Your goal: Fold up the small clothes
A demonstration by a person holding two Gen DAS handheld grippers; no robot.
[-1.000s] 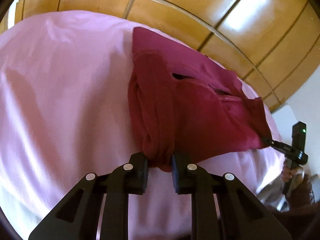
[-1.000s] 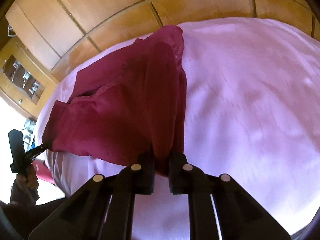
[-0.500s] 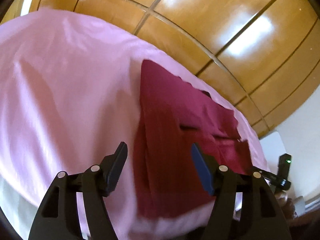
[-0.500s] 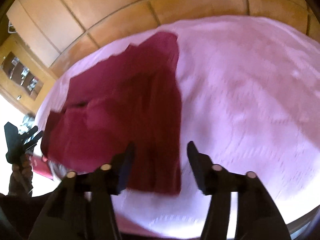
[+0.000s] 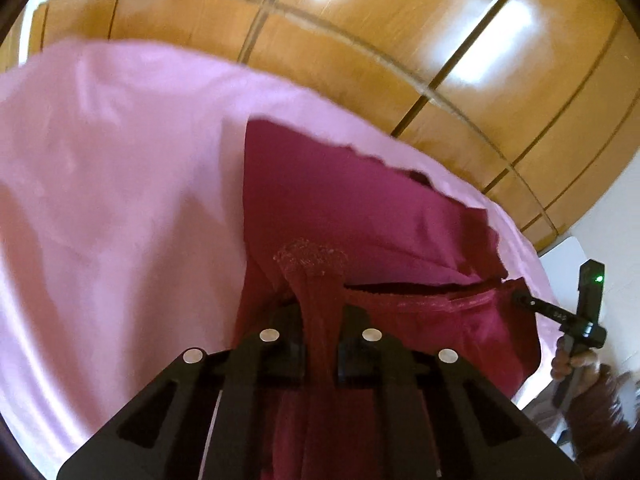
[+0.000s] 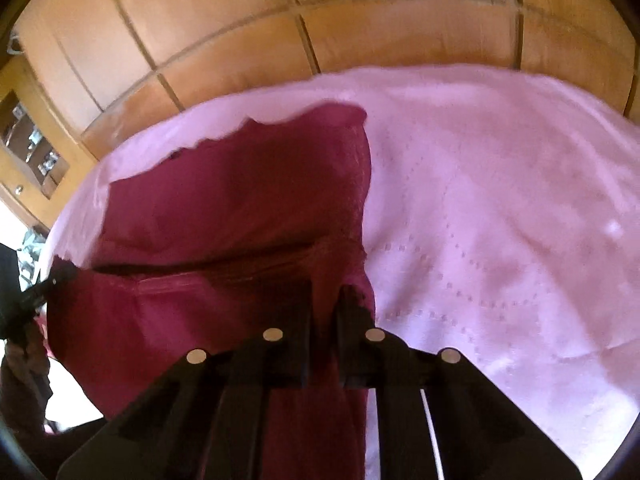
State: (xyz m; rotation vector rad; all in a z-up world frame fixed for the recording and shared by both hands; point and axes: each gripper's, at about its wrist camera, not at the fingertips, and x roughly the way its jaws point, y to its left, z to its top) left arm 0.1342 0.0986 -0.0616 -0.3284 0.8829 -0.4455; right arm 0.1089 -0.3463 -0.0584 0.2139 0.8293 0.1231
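Left wrist view: both tools, left tool (image 5: 322,330) and right tool (image 6: 324,332), each pinching the maroon garment (image 5: 360,216).

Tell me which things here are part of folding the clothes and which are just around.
Job: garment, left gripper closing on it, right gripper shut on it, sheet.
Around: wood panels, cabinet.

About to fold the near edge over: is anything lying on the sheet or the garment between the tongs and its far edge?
Nothing visible does. Both tongs, left and right, are clamped on the garment's near edge. Its far half lies bare on the pink sheet, with no other item on it.
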